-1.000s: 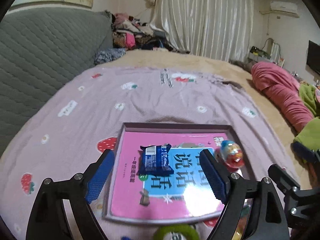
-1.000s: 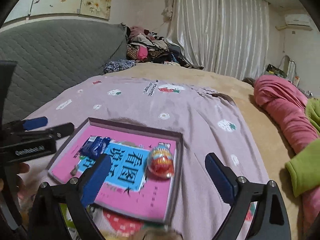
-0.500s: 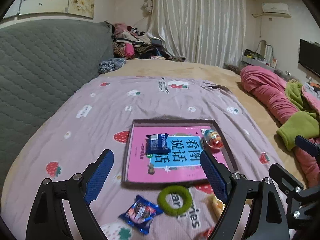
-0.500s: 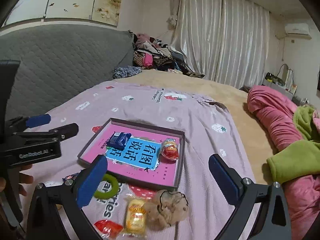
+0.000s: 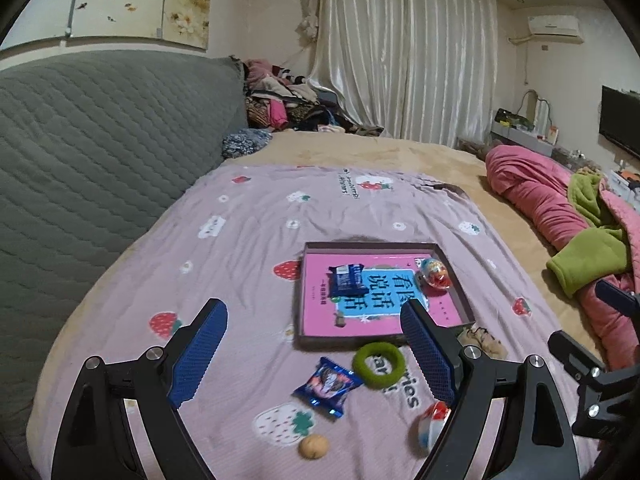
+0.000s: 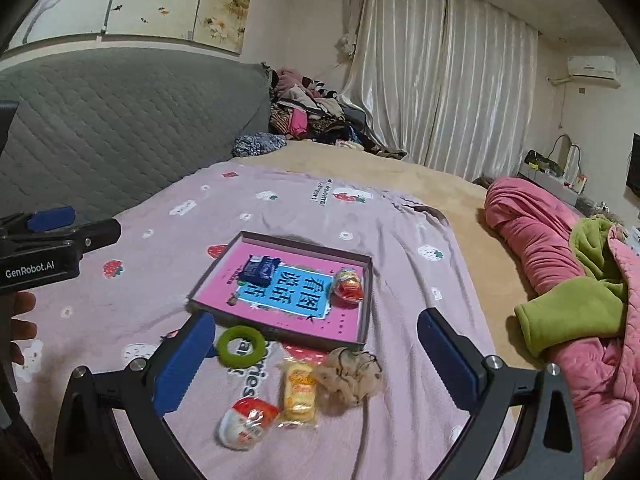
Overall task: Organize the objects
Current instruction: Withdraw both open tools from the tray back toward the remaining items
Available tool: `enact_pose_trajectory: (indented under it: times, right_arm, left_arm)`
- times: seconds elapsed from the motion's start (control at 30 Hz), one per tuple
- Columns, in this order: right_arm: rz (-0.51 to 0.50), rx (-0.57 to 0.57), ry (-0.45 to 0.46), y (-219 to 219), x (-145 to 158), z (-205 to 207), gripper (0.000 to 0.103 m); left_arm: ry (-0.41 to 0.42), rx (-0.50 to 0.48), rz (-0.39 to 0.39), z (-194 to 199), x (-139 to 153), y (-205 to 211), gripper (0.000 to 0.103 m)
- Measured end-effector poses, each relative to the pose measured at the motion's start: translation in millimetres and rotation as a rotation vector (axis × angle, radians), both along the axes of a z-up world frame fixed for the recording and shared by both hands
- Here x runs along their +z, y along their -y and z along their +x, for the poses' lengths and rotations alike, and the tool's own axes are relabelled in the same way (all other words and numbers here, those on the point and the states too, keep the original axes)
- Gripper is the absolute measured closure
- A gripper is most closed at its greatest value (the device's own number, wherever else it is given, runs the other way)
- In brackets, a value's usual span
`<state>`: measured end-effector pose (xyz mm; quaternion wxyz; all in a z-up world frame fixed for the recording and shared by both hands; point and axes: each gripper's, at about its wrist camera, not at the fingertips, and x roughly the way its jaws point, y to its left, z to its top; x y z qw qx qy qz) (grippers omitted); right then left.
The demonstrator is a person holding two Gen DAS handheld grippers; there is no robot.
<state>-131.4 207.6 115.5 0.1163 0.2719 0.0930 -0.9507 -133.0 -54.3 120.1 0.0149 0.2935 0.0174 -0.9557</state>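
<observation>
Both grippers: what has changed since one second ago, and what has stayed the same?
Both the left gripper and the right gripper pulled back from the tray, open and empty, bringing the green ring and loose snacks into view. The blue packet and egg toy stayed in the tray.

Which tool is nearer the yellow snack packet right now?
Right. The right tool hangs over the yellow snack packet, which lies between its fingers in view. The left tool sits farther left, over the blue wrapper.
</observation>
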Motion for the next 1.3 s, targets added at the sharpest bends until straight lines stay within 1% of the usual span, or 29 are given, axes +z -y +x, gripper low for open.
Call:
enact_pose_trajectory:
  times: [0.23, 0.43, 0.63, 0.83, 0.97, 1.07, 1.2, 1.3]
  right_arm:
    - [0.006, 0.005, -0.006, 12, 8, 26, 0.001]
    - [0.013, 0.006, -0.005, 19, 10, 43, 0.001]
    - [0.037, -0.011, -0.006, 25, 6, 59, 0.001]
    - [0.043, -0.012, 0.010, 28, -4, 70, 0.001]
    - [0.057, -0.019, 0.016, 30, -12, 76, 0.001]
    - [0.051, -0.020, 0.028, 30, -16, 77, 0.001]
    - [0.055, -0.019, 0.038, 33, -23, 80, 0.001]
    - [0.051, -0.018, 0.047, 34, -28, 80, 0.001]
  left_arm:
    - [0.021, 0.011, -0.005, 29, -1, 15, 0.014]
    - [0.009, -0.004, -0.009, 48, 2, 16, 0.014]
    - [0.005, -0.023, -0.032, 63, 0, 11, 0.014]
    - [0.011, -0.043, -0.041, 74, -9, 4, 0.014]
    - [0.019, -0.045, -0.069, 80, -20, 0, 0.014]
    - [0.021, -0.045, -0.055, 81, -27, 1, 0.014]
    - [0.032, -0.037, -0.070, 82, -35, 2, 0.014]
    - [0.042, -0.041, -0.066, 82, -41, 2, 0.014]
